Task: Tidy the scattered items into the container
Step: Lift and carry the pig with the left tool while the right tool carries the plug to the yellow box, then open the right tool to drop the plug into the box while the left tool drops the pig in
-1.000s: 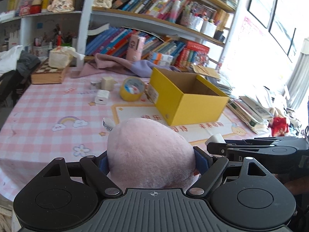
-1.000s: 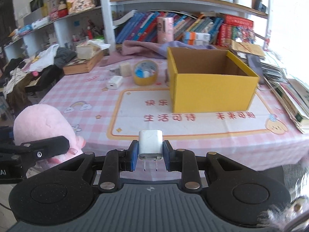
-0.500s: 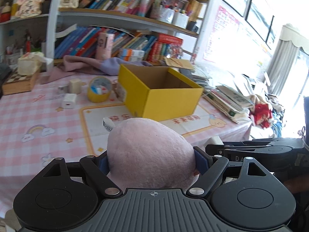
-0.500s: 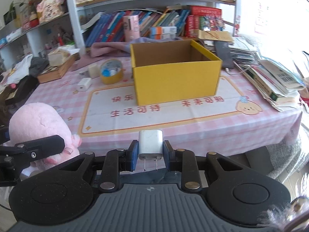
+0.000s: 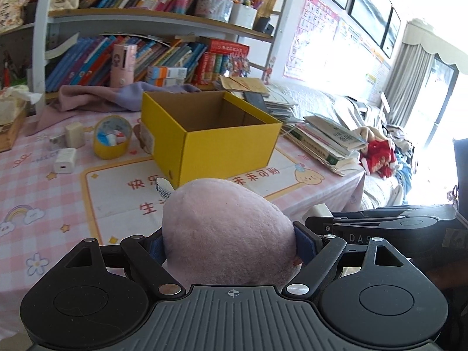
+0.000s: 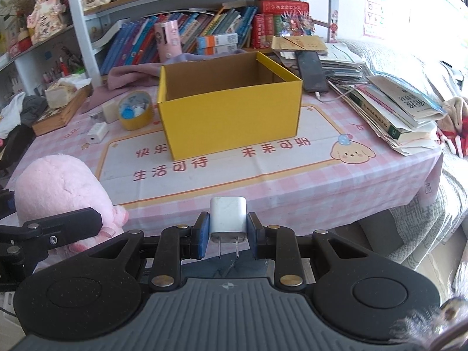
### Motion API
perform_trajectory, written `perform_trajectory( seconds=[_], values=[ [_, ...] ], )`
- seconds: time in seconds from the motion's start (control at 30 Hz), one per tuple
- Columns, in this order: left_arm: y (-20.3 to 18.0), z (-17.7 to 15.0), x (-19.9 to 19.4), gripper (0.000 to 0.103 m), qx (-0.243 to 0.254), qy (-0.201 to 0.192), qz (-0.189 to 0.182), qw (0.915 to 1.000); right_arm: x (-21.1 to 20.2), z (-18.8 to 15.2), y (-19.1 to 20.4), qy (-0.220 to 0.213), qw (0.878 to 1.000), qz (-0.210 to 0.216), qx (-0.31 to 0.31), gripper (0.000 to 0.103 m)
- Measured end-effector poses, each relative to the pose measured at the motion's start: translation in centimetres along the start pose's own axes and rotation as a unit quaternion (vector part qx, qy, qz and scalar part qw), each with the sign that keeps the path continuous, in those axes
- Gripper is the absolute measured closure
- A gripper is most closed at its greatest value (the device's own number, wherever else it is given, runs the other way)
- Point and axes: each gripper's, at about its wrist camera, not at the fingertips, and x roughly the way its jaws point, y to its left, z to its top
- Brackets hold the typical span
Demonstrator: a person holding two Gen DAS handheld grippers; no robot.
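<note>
An open yellow box point(image 5: 210, 134) point(image 6: 231, 108) stands on the pink checked table; what lies inside is hidden. My left gripper point(image 5: 228, 242) is shut on a pink plush toy point(image 5: 225, 228), held above the table's near edge, in front of the box. The plush also shows at the left of the right wrist view point(image 6: 58, 187). My right gripper point(image 6: 228, 228) is shut on a white charger plug point(image 6: 228, 219), prongs pointing back, held off the table's near edge.
Left of the box lie a yellow tape roll point(image 5: 112, 137), a white charger point(image 5: 65, 160) and a cream block point(image 5: 74, 135). A stack of books and papers point(image 6: 392, 108) and a phone point(image 6: 311, 71) are right of it. Shelves of books stand behind.
Both grippers have swung to the right with their loads still held. The yellow box now sits nearer the centre of both views and looks a little closer.
</note>
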Motion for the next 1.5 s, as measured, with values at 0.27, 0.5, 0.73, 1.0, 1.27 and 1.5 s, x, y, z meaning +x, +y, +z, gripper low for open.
perform_trajectory(
  seconds=[0.27, 0.5, 0.73, 1.0, 1.27, 1.5],
  values=[
    [-0.1, 1.6, 2.7, 0.019, 0.009, 0.003, -0.002, 0.9999, 2.2, 1.7, -1.6, 0.003, 1.000, -0.001, 0.004, 0.078],
    [-0.5, 3.7, 4.9, 0.019, 0.029, -0.022, -0.004, 0.9993, 4.3, 4.2, -2.3, -0.022, 1.000, 0.010, -0.019, 0.078],
    [-0.8, 7.3, 7.8, 0.019, 0.047, -0.054, 0.006, 0.9974, 6.4, 8.6, -3.7, -0.067, 0.997, 0.020, -0.036, 0.078],
    [-1.3, 11.5, 10.8, 0.018, 0.050, -0.085, 0.033, 0.9946, 9.4, 14.3, -6.0, -0.101, 0.992, 0.043, -0.059, 0.078],
    [-0.9, 14.5, 14.6, 0.018, 0.043, -0.079, 0.081, 0.9926, 14.2, 19.2, -7.6, -0.096, 0.988, 0.087, -0.081, 0.078],
    [0.9, 15.6, 18.5, 0.018, 0.025, -0.038, 0.120, 0.9918, 19.6, 21.4, -8.0, -0.043, 0.987, 0.127, -0.094, 0.078]
  ],
)
